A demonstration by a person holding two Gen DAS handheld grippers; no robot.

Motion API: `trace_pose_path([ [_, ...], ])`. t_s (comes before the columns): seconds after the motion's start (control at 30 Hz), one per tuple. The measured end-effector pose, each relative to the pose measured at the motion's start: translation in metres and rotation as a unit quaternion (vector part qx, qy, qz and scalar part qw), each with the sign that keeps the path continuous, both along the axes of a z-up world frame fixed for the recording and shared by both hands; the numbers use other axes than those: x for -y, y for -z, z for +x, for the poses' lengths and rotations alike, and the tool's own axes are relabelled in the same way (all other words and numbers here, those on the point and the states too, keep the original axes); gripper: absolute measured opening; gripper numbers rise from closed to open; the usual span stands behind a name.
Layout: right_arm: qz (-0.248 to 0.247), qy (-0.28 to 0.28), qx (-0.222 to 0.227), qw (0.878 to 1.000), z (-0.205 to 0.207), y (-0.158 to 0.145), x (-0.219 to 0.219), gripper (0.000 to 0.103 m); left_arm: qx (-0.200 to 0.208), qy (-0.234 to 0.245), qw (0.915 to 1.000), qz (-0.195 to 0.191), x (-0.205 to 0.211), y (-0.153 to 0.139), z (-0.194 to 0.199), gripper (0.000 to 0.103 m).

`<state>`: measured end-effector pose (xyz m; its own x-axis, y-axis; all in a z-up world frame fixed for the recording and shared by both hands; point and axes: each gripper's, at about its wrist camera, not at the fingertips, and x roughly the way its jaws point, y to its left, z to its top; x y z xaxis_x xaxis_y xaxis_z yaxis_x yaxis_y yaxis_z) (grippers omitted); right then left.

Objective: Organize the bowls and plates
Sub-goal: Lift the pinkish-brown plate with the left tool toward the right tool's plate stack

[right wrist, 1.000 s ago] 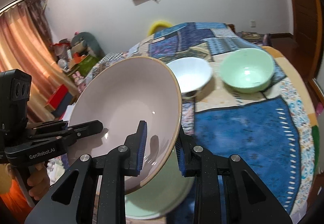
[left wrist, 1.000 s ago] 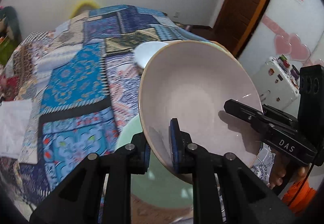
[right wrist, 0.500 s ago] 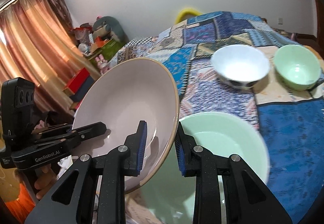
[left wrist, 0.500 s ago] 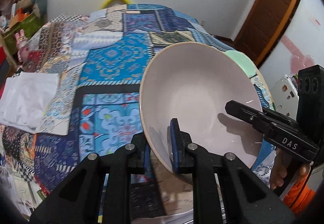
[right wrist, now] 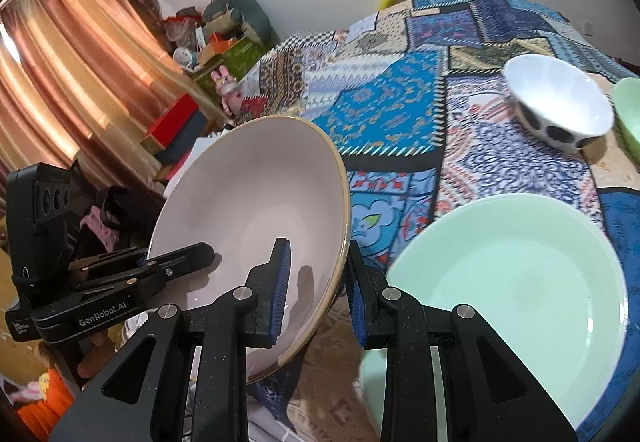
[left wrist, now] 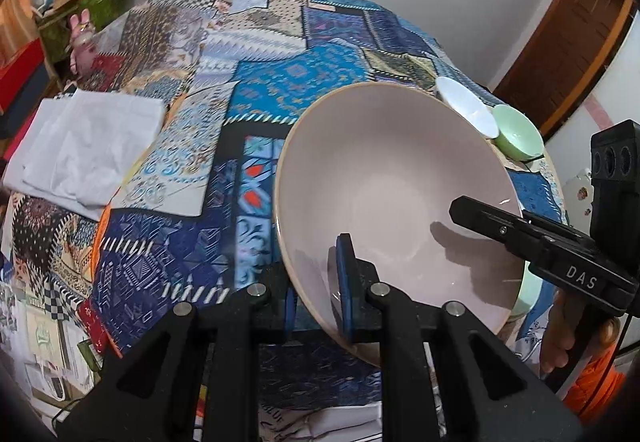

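A pale pink plate (left wrist: pixel 392 182) with a tan rim hangs tilted above the patchwork tablecloth (left wrist: pixel 280 82), held from both sides. My left gripper (left wrist: pixel 316 274) is shut on its near rim, one blue pad inside and one behind. In the right wrist view my right gripper (right wrist: pixel 316 254) is shut on the opposite rim of the pink plate (right wrist: pixel 248 202). A mint green plate (right wrist: pixel 508 282) lies on the table just right of it. Farther back stand a white bowl (right wrist: pixel 560 102) and a small green bowl (left wrist: pixel 516 134).
A folded white cloth (left wrist: pixel 84 146) lies on the table's left side. Boxes, toys and bags (right wrist: pixel 208 42) crowd the floor by the orange curtain (right wrist: pixel 72 62). A wooden door (left wrist: pixel 568 42) is at the far right. A hand (left wrist: pixel 560 338) grips the right tool's handle.
Both grippers have carried the pink plate leftward across the table and slightly lower. It has left the space over the green plate, and the bowls have slid to the right of both views.
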<state>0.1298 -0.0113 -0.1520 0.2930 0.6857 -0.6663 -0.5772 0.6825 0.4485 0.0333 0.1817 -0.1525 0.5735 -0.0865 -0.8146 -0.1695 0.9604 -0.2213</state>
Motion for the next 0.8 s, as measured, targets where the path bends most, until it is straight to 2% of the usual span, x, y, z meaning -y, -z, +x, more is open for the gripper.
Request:
trace_pose_path([
  [0.43,-0.042,-0.013,-0.015,0.999,-0.006,0.023,-0.037,0.024,-0.024,-0.019,0.9992,-0.027,-0.033,0.035,-0.005,0.017],
  [0.8,-0.059,-0.012,-0.035,0.998,-0.004,0.040,-0.047,0.024,-0.041,-0.024,0.9980,-0.041,-0.043,0.058,0.001,0.017],
])
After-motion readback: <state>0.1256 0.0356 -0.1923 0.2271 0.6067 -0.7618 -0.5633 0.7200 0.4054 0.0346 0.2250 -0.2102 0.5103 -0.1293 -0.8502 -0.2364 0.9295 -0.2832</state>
